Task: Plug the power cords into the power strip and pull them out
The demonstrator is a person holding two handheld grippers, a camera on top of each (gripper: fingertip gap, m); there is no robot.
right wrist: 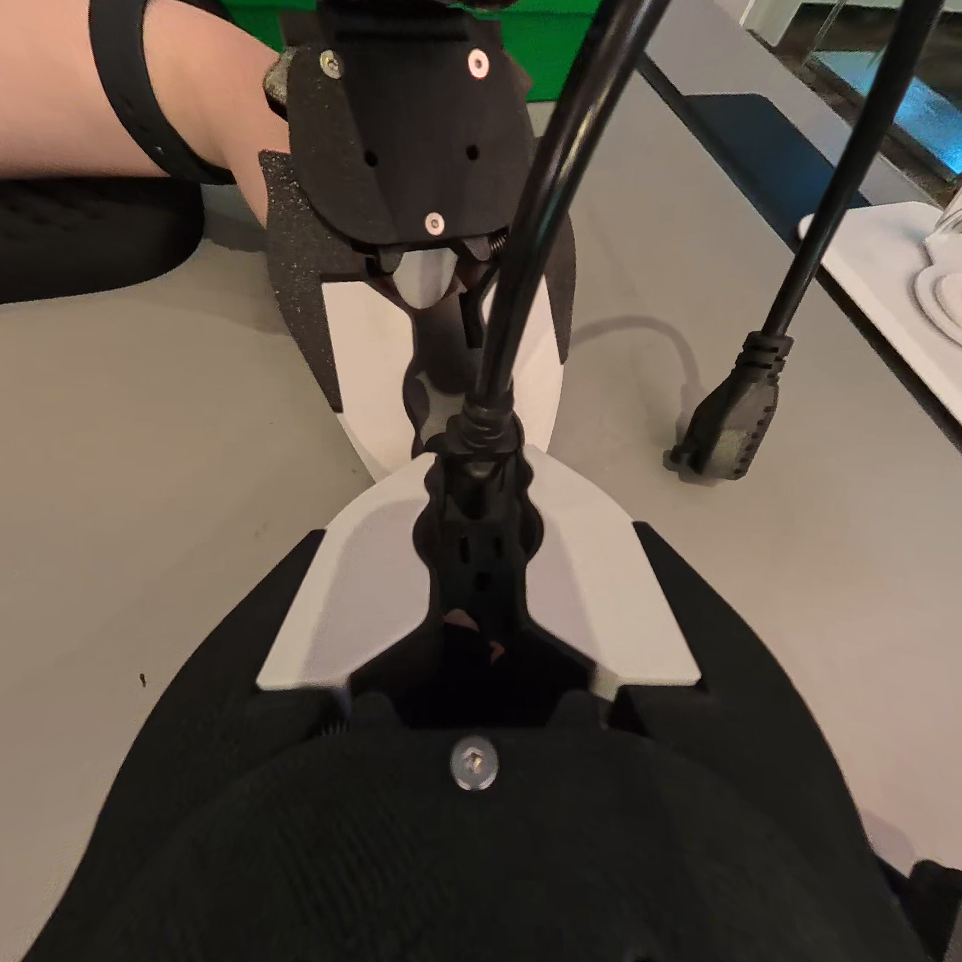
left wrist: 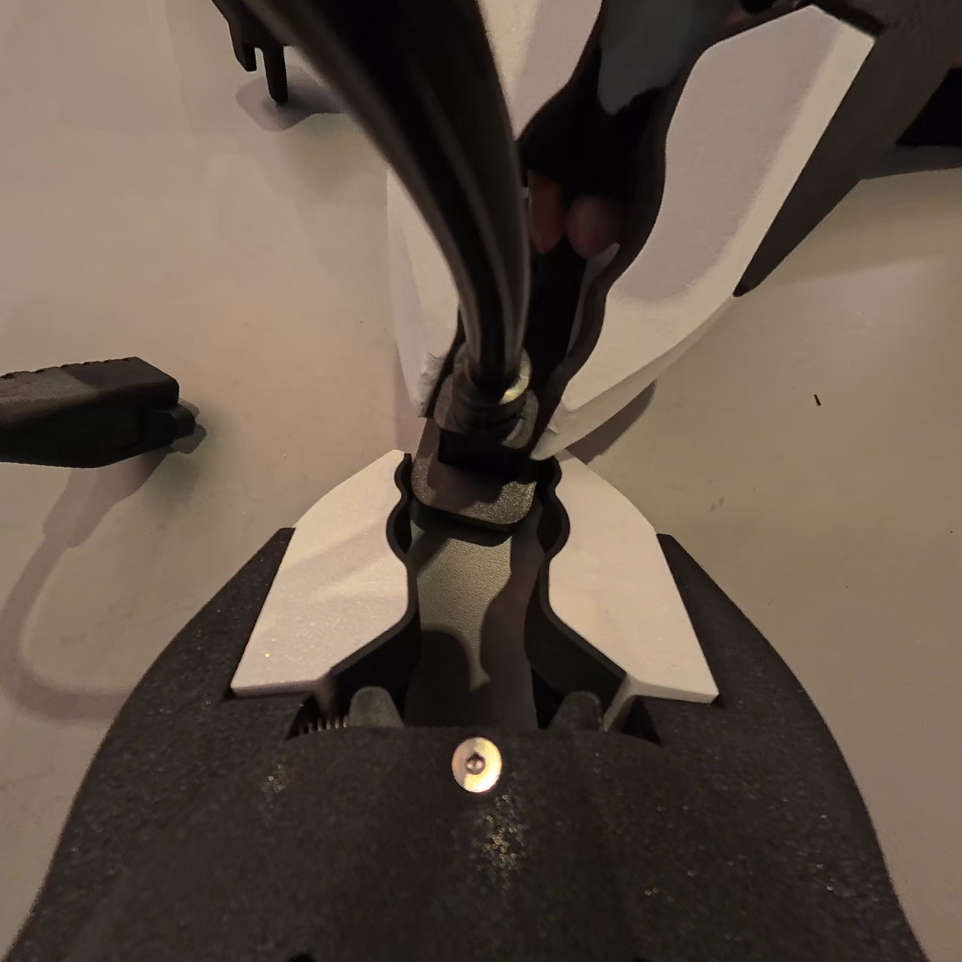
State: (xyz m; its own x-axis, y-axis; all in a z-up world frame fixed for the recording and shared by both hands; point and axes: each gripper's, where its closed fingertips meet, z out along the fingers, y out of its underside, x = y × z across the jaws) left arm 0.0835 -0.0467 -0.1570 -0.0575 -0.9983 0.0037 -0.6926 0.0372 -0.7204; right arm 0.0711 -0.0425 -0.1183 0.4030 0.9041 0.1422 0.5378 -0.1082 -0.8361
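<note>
The black power strip [left wrist: 458, 578] lies between my left gripper's [left wrist: 479, 468] fingers, which are shut on it. Its outlet slots show in the right wrist view [right wrist: 479, 559]. A black plug [left wrist: 471, 492] stands at a socket of the strip, and its thick cord [left wrist: 468, 208] rises upward. I cannot tell whether it is fully seated. My right gripper [right wrist: 481, 463] comes from the opposite side and is shut on this plug [right wrist: 486, 432]. Its fingers [left wrist: 650, 286] show at the upper right of the left wrist view. A second black plug [right wrist: 729, 432] lies loose on the table; it also shows in the left wrist view [left wrist: 88, 411].
A pale cable [right wrist: 640, 333] curves over the grey table [right wrist: 156, 468]. A dark pronged piece [left wrist: 265, 67] stands at the far left. A person's forearm with a black wristband [right wrist: 130, 104], a green box [right wrist: 546, 52] and a white tray [right wrist: 885, 270] beyond the table's right edge are nearby. Less than 4 cm separates the two grippers' tips.
</note>
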